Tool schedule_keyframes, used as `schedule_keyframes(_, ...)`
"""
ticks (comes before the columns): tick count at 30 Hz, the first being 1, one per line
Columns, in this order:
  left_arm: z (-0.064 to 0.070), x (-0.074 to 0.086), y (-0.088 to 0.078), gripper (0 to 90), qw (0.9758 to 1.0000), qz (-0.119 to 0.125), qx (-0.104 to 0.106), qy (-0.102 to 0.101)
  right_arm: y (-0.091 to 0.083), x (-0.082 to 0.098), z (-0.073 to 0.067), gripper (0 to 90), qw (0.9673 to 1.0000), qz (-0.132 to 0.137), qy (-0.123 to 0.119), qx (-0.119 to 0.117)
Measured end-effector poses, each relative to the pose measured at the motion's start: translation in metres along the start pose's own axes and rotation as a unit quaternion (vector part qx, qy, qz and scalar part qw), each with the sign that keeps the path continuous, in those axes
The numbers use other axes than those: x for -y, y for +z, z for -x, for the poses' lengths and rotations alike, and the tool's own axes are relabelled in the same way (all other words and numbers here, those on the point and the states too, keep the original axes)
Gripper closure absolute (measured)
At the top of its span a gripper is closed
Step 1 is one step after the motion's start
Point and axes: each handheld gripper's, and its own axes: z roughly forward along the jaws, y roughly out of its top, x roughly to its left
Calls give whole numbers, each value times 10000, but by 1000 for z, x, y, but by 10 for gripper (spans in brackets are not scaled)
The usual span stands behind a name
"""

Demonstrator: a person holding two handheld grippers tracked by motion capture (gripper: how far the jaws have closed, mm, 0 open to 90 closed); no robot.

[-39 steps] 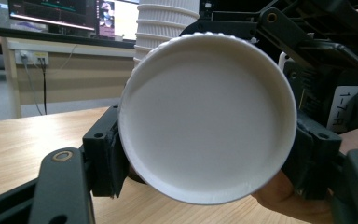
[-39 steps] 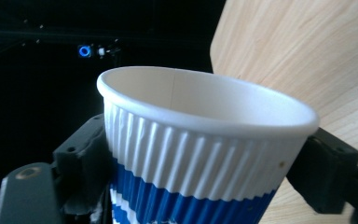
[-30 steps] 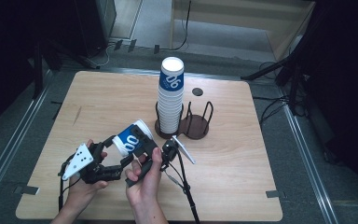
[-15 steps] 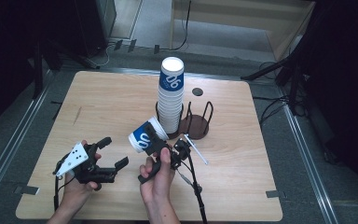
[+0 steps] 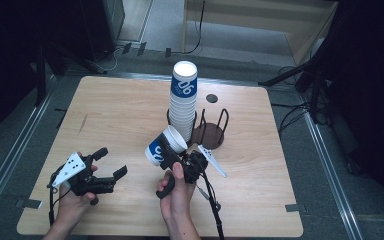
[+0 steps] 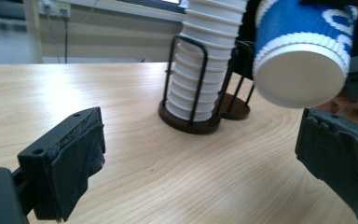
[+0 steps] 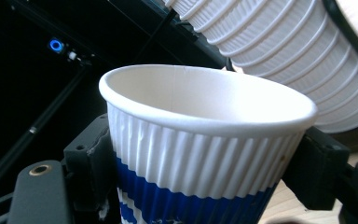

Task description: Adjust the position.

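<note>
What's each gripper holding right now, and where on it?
Right gripper clamps the paper cup by its ribbed sidewall, below the rim. Left gripper is open, holding nothing.

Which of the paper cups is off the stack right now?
The tilted blue-and-white cup clamped in the right tool; every other cup sits nested in the tall stack in the wire holder.

Dim, dark-edged high view; soft, brighter gripper views

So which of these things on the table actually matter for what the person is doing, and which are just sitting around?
In use:
- paper cup, clamped in the right tongs
- cup stack in its wire holder
- left tongs, open, holding nothing, its jaws having just opened

Just lying about:
- second wire holder, beside the stack
- dark round spot in the table
</note>
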Motion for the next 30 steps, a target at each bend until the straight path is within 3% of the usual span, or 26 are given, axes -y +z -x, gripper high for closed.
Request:
schedule_keyframes(4,-7,-1,-6,23,9999,36,-153,9,-2,-2,0,213,9986,121,-504,114)
schedule_keyframes(8,-16,0,-12,23,9995,103,-283,-86,-4,-4,1,213,9960,187,-838,261)
schedule_keyframes(12,-23,1,-17,23,9996,82,-265,-73,-5,-6,0,211,9924,207,-1151,375)
schedule_keyframes(17,-30,2,-20,23,9994,-7,-324,-124,-5,-5,-1,211,9836,291,-1692,560)
schedule_keyframes(23,-40,4,-25,23,9988,-74,-457,-164,-6,-9,0,212,9758,391,-2063,607)
schedule_keyframes(30,-50,8,-31,23,9977,-155,-631,-213,-11,-17,5,212,9637,507,-2530,689)
